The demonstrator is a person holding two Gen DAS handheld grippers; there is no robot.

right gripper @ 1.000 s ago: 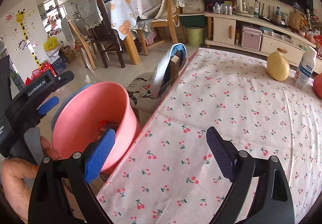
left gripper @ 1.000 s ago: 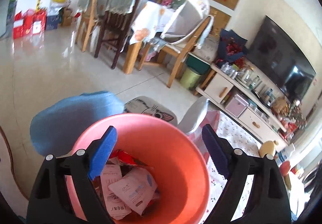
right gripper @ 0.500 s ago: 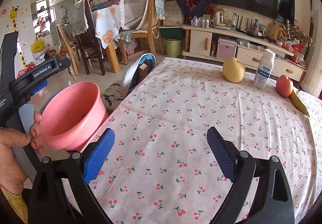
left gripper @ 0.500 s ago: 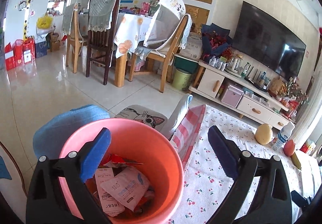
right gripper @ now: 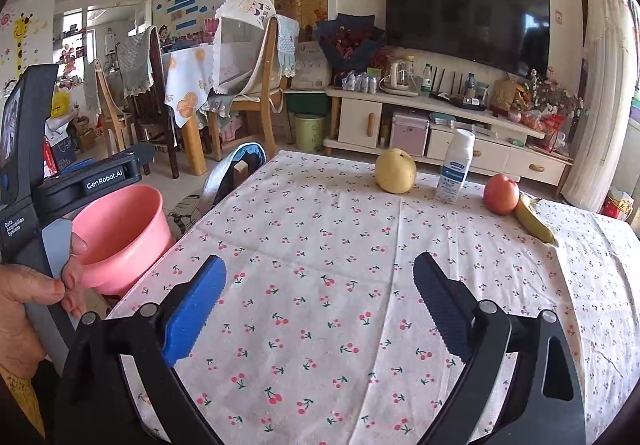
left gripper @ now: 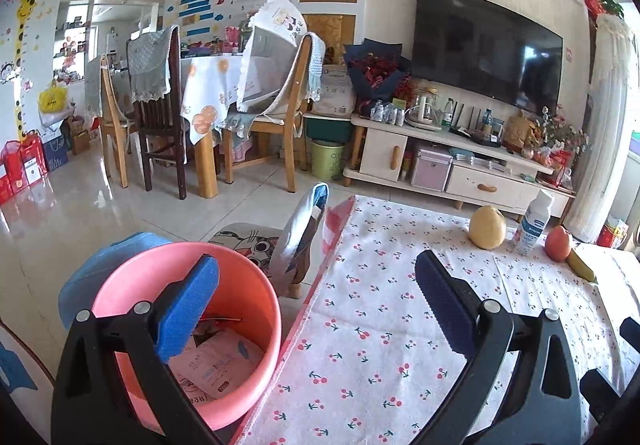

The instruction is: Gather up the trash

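A pink bin (left gripper: 240,309) stands on the floor left of the table, holding paper wrappers (left gripper: 216,369). It also shows in the right wrist view (right gripper: 120,233). My left gripper (left gripper: 316,309) is open and empty, above the bin's right rim and the table edge. My right gripper (right gripper: 318,309) is open and empty over the cherry-print tablecloth (right gripper: 320,229). The left gripper's body (right gripper: 80,181) shows at the left of the right wrist view, held in a hand.
At the table's far end stand a yellow pear (right gripper: 394,171), a white bottle (right gripper: 456,169), a red apple (right gripper: 500,193) and a banana (right gripper: 534,225). A small chair (left gripper: 304,233) stands by the table's left edge. A blue stool (left gripper: 104,269) sits behind the bin.
Both grippers have lifted and tilted up and right, away from the bin. The bin now sits lower left in both views and more of the table shows. Both stay open.
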